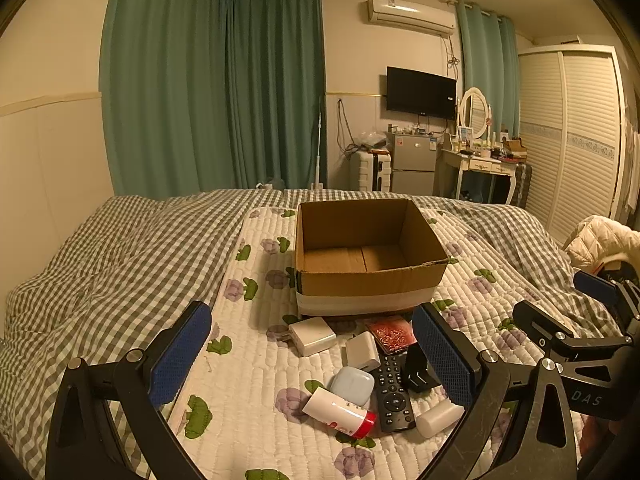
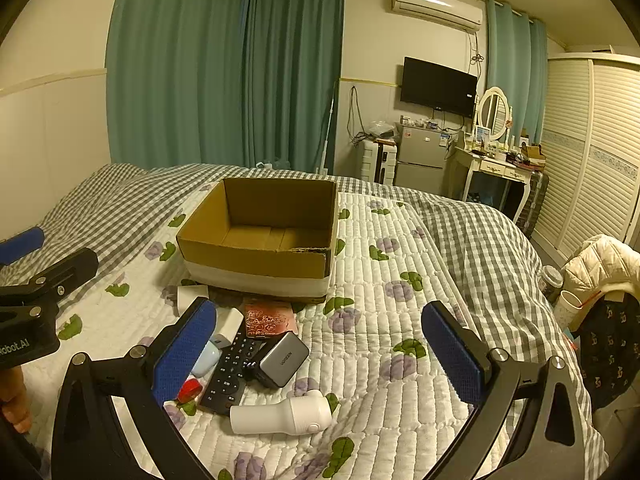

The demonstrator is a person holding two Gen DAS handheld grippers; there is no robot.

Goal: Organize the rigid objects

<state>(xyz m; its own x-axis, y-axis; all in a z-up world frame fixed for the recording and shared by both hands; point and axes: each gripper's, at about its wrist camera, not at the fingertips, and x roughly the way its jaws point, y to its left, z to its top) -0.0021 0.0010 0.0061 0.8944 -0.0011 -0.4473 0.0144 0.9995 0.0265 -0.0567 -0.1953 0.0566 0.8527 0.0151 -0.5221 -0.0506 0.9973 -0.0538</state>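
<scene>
**Both claws hanging open over a clutter of small objects on the bed**

The left claw is hovering released above the quilted floral pad, its blue fingers spread wide and gripping nothing. The right claw is likewise hanging released, with nothing between its pads.

An open cardboard box is sitting on the pad with nothing showing on the part of its floor that is in view. Just in front of it, the objects are lying in a loose cluster: a white charger, a smaller white adapter, a copper-red patterned card, a pale blue earbud case, a black remote control, and a white tube with a red cap lying on its side against the case. In the right wrist view, a grey charger block is resting beside the remote, and a white handheld device is lying nearest the camera.

A grey checked duvet is covering the rest of the bed.
</scene>
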